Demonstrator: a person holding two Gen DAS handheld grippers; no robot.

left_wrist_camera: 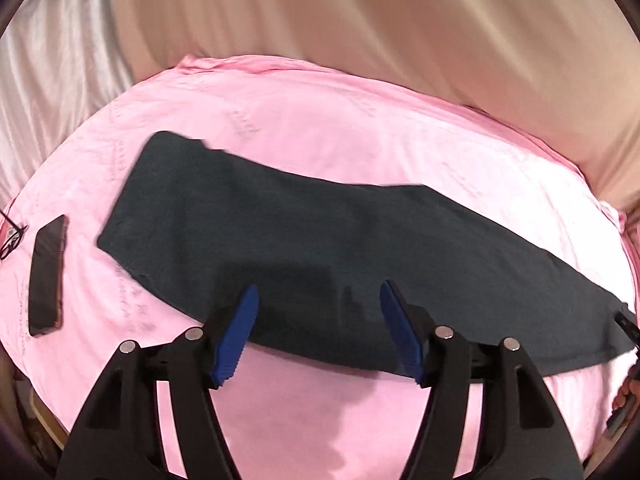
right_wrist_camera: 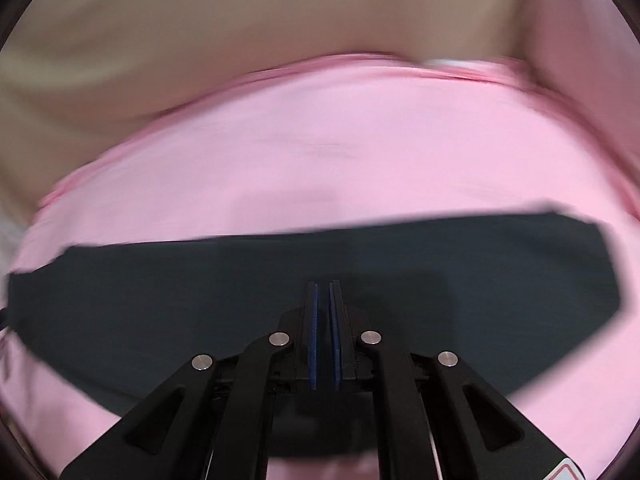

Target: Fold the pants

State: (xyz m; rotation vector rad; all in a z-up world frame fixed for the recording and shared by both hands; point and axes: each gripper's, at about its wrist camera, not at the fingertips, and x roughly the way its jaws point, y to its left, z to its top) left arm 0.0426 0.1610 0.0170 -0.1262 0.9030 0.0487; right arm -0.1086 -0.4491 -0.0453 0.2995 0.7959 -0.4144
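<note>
Dark teal fabric pants lie lengthwise-folded along the pink sheet's near edge, left gripper spread to grasp, right gripper pressed together, holding nothing.

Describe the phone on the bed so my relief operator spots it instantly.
Start at the pink bedsheet and find the long dark folded pants across its middle. Left of their wide end lies a slim black rectangular phone, glossy and hard-edged, unlike the soft matte cloth.

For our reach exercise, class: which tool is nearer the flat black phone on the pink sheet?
Left. The left tool hovers open over the dark folded pants, with the phone lying to its left. The right tool sees no phone.
</note>
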